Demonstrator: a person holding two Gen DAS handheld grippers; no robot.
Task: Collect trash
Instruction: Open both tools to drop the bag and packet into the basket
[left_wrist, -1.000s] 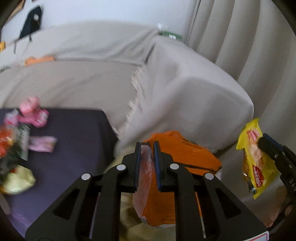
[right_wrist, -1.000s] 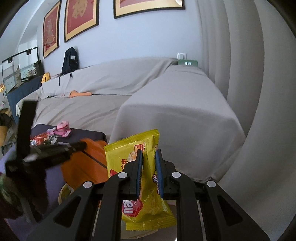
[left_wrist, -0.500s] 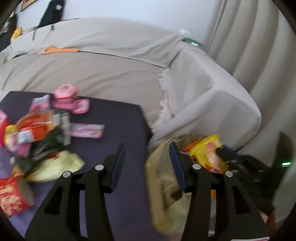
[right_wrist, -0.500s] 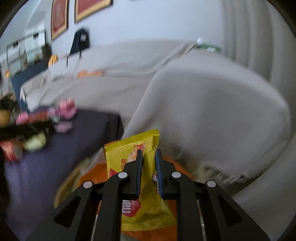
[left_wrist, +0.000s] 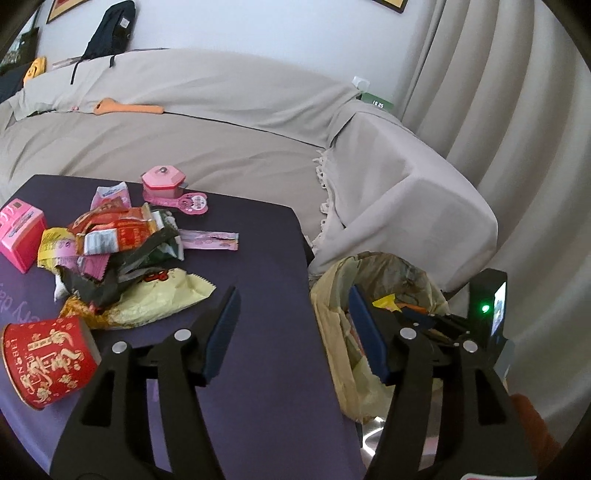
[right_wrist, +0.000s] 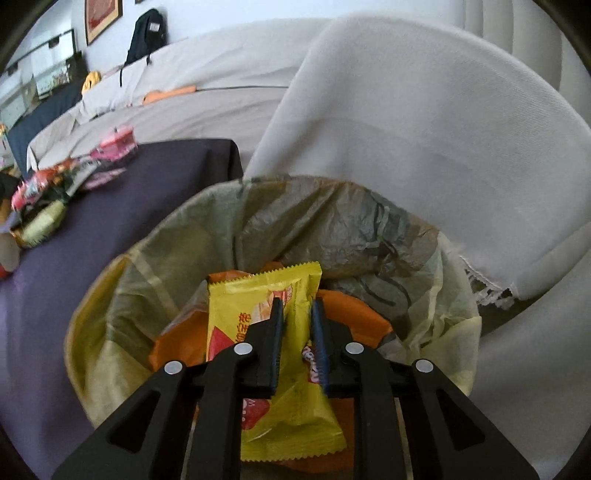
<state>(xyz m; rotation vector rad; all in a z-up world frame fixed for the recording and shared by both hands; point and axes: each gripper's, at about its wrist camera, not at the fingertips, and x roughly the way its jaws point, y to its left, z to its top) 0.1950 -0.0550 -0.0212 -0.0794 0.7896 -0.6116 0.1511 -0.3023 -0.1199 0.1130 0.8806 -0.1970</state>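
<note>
A: On the left, what's waiting?

B: A heap of wrappers (left_wrist: 122, 247) on the purple table (left_wrist: 266, 332), with a red paper cup (left_wrist: 48, 363) on its side near the front edge and a pink box (left_wrist: 20, 232) beside the heap. The left gripper (left_wrist: 295, 328) hangs over the table's right edge, fingers spread wide and empty.

A: And to the right?

B: The lined bin (right_wrist: 122, 295) stands just off the table corner, against the draped sofa arm (right_wrist: 406, 129). The right gripper (right_wrist: 297, 332) sits above its mouth, pinching a yellow snack packet (right_wrist: 258, 325) over an orange bag (right_wrist: 354, 314) already inside.

A: Risks?

B: I'd judge the light packet could cling to a pad on release, or a finger could snag the loose liner. The left gripper is close by too; the two could collide.
</note>
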